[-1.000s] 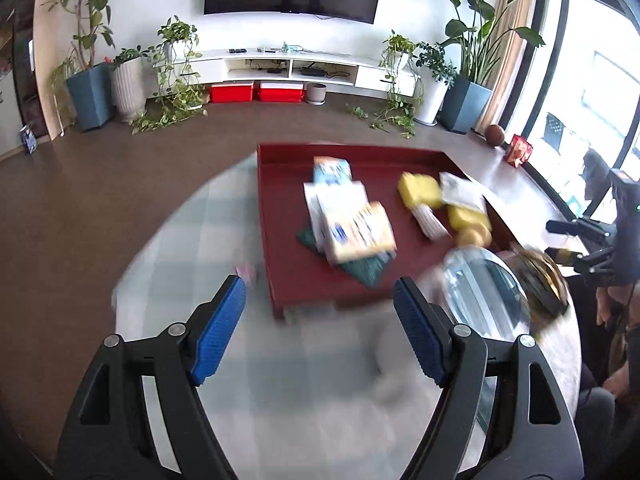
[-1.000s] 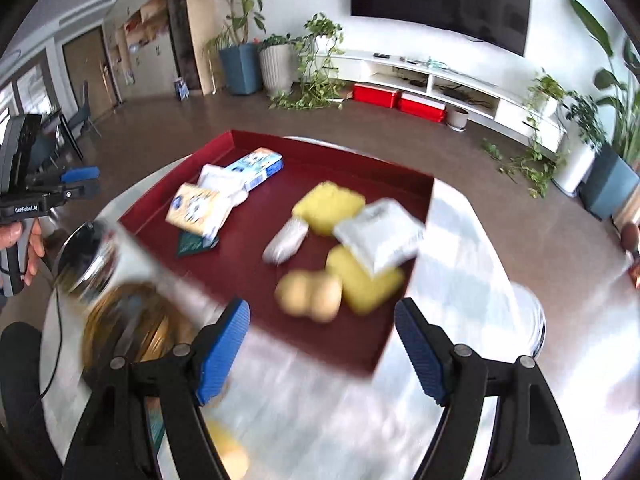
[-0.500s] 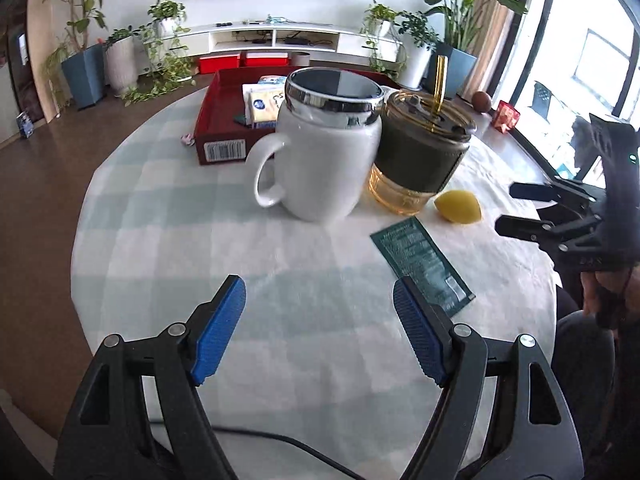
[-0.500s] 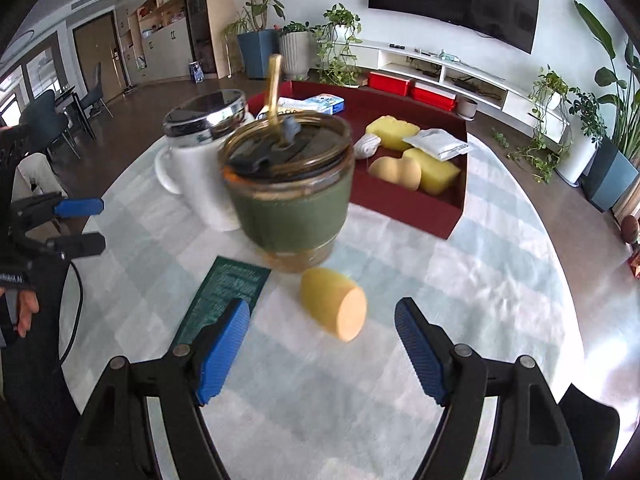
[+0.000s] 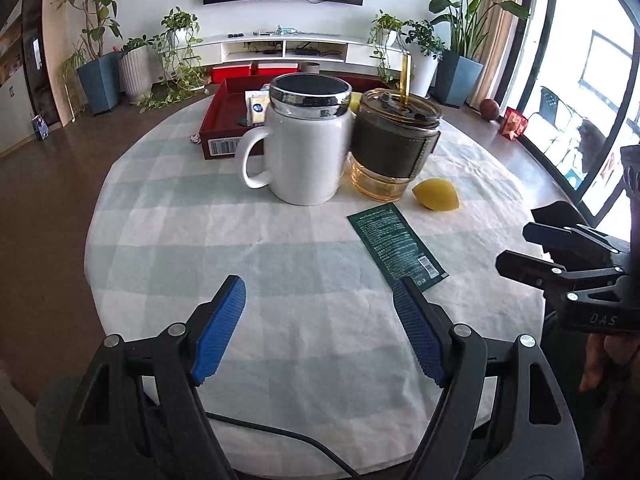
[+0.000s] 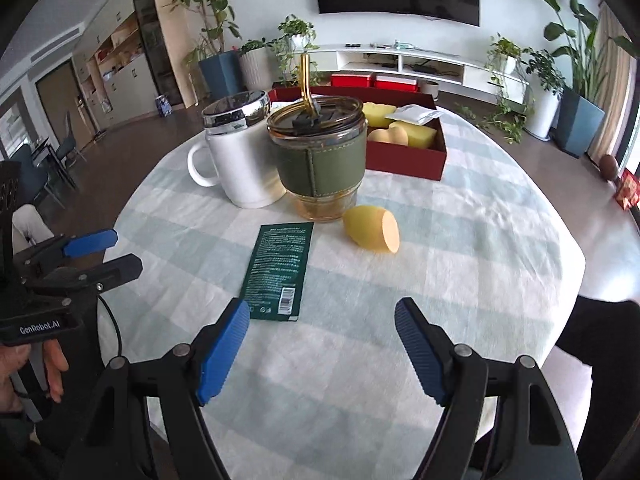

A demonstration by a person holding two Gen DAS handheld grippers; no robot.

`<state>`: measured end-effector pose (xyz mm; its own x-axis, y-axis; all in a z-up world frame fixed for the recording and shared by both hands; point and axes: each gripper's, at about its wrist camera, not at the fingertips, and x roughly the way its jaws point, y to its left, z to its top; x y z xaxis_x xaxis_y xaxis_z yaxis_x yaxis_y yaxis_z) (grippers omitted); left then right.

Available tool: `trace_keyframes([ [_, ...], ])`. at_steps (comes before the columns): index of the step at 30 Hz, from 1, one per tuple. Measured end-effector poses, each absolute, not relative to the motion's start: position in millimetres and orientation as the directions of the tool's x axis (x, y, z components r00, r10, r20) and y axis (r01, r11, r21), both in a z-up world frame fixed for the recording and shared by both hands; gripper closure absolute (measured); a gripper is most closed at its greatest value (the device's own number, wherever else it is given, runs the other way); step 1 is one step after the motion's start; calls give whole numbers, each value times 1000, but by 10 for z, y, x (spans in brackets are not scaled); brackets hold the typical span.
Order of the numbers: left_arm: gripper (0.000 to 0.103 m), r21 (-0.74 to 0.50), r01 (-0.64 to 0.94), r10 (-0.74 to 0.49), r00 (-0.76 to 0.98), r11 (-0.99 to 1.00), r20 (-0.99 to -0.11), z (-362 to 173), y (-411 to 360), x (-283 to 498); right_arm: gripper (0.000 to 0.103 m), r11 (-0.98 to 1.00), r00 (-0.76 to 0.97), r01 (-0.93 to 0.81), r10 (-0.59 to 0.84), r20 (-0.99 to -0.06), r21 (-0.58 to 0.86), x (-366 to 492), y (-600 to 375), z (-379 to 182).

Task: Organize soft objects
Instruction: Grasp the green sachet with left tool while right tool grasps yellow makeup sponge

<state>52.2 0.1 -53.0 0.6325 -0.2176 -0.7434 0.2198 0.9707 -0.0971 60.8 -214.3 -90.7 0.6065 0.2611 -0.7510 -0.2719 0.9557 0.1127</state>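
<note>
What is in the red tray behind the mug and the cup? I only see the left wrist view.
Observer: The right wrist view shows yellow sponges and a white packet in the red tray.
Operator: Is the yellow piece beside the cup whole?
Observer: No, that yellow piece has a flat cut face, turned toward the right gripper.
Operator: Anything between its jaws?
Observer: Nothing; it is open, the green sachet lying just ahead of one finger.
</note>
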Motion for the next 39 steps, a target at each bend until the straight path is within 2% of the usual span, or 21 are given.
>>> trace_keyframes([
  [7, 27, -66, 235, -203, 626, 970, -753, -604, -199, 546, 25, 966, 629, -255, 196, -753, 38, 646, -2076, -956],
  [13, 27, -60, 236, -198, 621, 970, -759, -684, -363, 673, 25, 959, 612, -280, 220, -759, 52, 899, -2163, -1027],
  [21, 27, -96, 208, -201, 577, 973, -792, -831, -640, 948, 25, 918, 500, -393, 256, -828, 47, 1517, -2137, -1361],
  [26, 27, -67, 208, -178, 577, 976, -797, -865, -860, 1070, 25, 910, 462, -405, 288, -839, 89, 1815, -2245, -1468],
  [29, 27, -38, 201, -148, 563, 979, -814, -940, -976, 1120, 25, 891, 452, -450, 281, -847, 56, 1955, -2245, -1504],
  [32, 18, 3, 188, -98, 525, 982, -846, -1090, -1071, 1187, 25, 863, 448, -505, 272, -852, 10, 2023, -2208, -1524],
  [33, 18, 12, 172, -79, 515, 985, -853, -1129, -1058, 1213, 26, 858, 449, -513, 278, -849, 9, 2024, -2216, -1526],
  [34, 18, 23, 147, -55, 503, 989, -863, -1175, -1038, 1248, 29, 858, 453, -513, 280, -846, 9, 2016, -2231, -1524],
  [36, 1, 33, 123, -32, 495, 992, -868, -1205, -1025, 1300, 42, 852, 457, -523, 287, -842, 6, 1985, -2246, -1503],
  [38, 0, 35, 92, -14, 478, 995, -878, -1215, -1041, 1347, 56, 842, 454, -540, 300, -839, 9, 1961, -2231, -1490],
  [39, 0, 32, 81, -10, 469, 996, -883, -1214, -1057, 1366, 56, 837, 457, -547, 295, -839, -3, 1936, -2209, -1491],
])
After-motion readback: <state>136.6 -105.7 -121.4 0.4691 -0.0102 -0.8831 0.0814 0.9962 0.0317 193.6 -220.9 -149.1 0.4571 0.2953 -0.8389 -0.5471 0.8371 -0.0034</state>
